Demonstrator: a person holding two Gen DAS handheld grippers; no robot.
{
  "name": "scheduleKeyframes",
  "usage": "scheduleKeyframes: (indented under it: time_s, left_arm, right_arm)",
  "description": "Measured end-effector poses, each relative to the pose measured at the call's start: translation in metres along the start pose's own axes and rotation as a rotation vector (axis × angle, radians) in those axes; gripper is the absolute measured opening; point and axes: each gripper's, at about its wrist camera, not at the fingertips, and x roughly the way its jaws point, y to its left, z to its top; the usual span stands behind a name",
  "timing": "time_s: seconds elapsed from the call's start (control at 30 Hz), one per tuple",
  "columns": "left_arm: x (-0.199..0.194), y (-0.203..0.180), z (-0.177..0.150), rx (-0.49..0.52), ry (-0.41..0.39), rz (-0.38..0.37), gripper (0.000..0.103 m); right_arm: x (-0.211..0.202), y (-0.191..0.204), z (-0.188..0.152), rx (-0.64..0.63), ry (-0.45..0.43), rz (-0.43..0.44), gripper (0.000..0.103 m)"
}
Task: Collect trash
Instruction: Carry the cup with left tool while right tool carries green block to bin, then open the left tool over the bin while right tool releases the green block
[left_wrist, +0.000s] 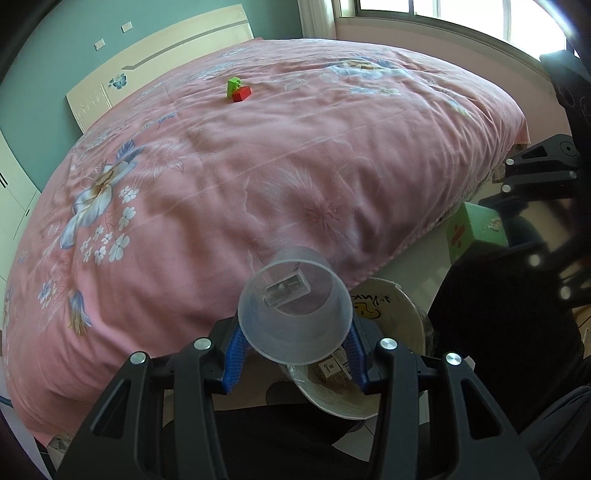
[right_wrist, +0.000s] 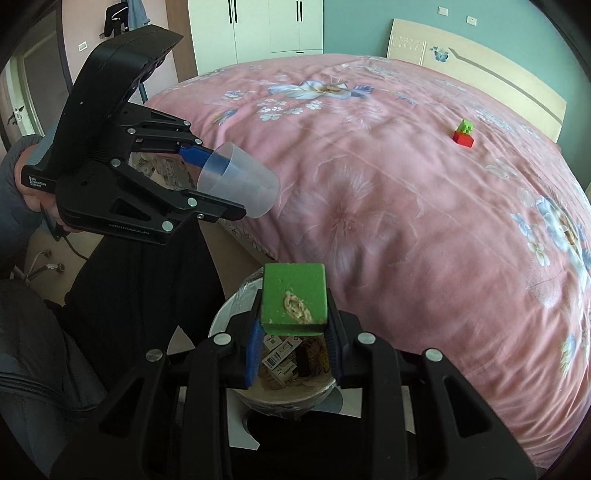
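My left gripper is shut on a clear plastic cup, held on its side near the bed's edge; the cup also shows in the right wrist view. My right gripper is shut on a green block with a worn patch, held directly above a white trash bin that holds paper scraps and boxes. The block and bin also show in the left wrist view. A red brick and a green brick lie together far out on the bed.
A pink flowered bedspread covers a large bed with a pale headboard. White wardrobes stand behind it. A window is at the far right. My dark-trousered legs are beside the bin on the floor.
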Motion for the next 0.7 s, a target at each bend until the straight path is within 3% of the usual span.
scheduleKeyframes:
  time_s: [0.7]
  left_arm:
    - [0.093,-0.021,-0.061,-0.042,0.197,-0.093,0.048]
  right_arm:
    - [0.094,0.003,-0.041,0.055,0.189,0.106,0.031]
